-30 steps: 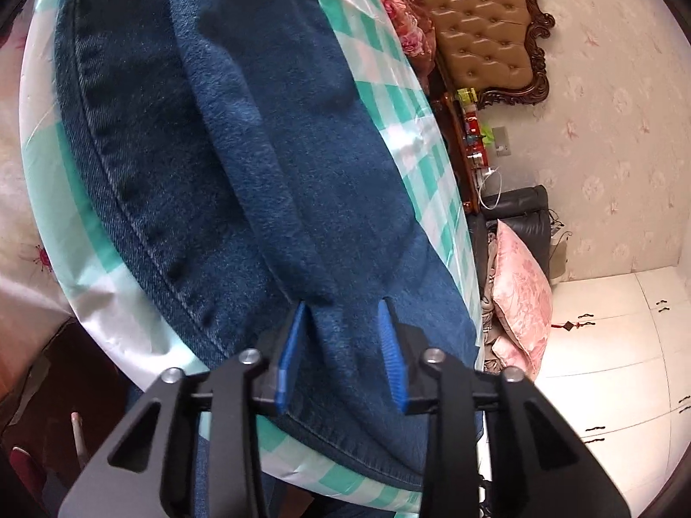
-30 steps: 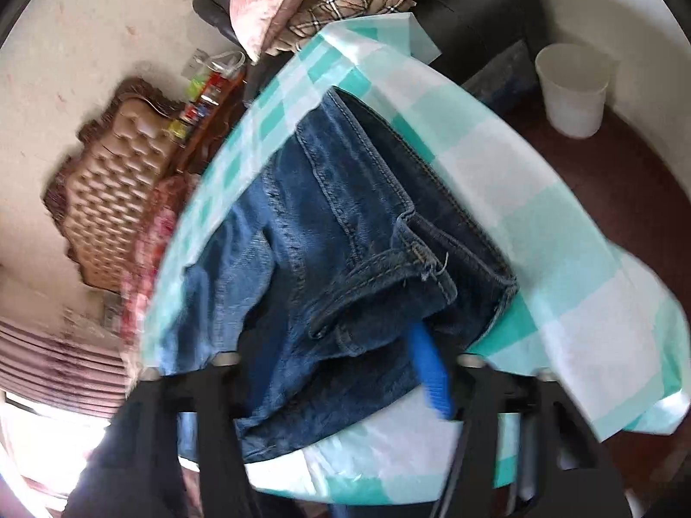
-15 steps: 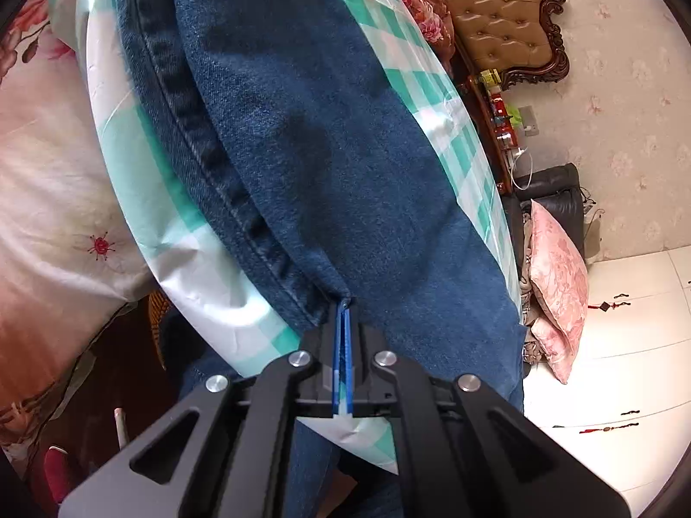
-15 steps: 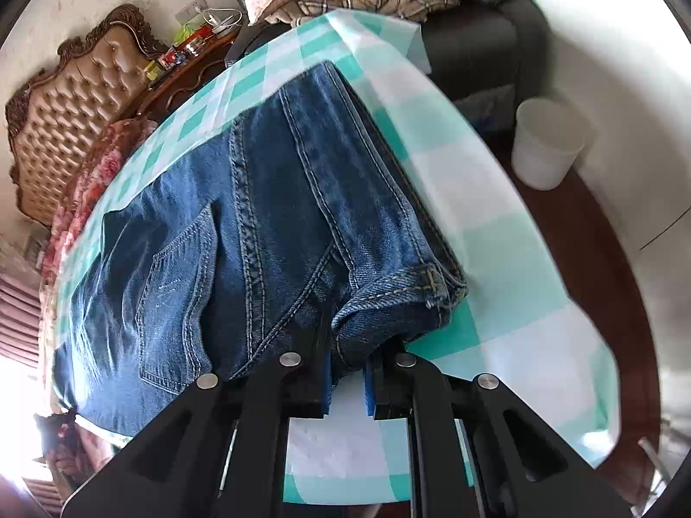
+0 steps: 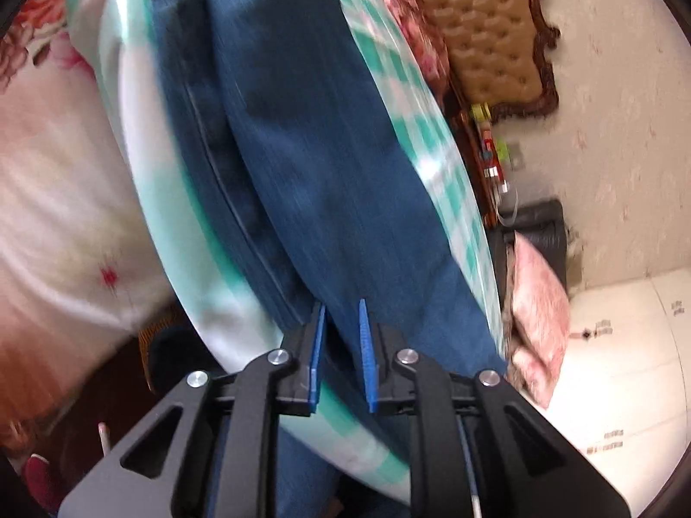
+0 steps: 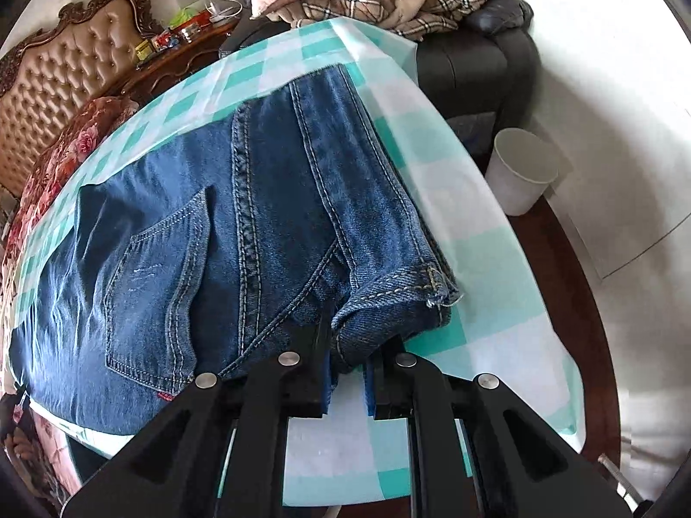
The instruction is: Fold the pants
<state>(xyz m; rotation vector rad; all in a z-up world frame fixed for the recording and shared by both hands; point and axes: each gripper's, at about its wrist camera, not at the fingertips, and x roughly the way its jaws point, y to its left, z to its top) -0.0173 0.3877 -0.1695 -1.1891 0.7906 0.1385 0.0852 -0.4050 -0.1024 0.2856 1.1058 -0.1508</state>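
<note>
The right gripper [image 6: 347,371] pinches the pants [image 6: 242,233] at the hem corner; the left gripper [image 5: 341,354] (jaws opening) straddles denim, legs running lengthwise ahead.

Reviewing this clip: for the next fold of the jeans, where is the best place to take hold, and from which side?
Probably the thick folded corner of the jeans at the near edge, approached low from the near side of the checked cloth. The layers stack there into a firm ridge overhanging slightly. The right hand-held gripper is clamped on that spot.
</note>
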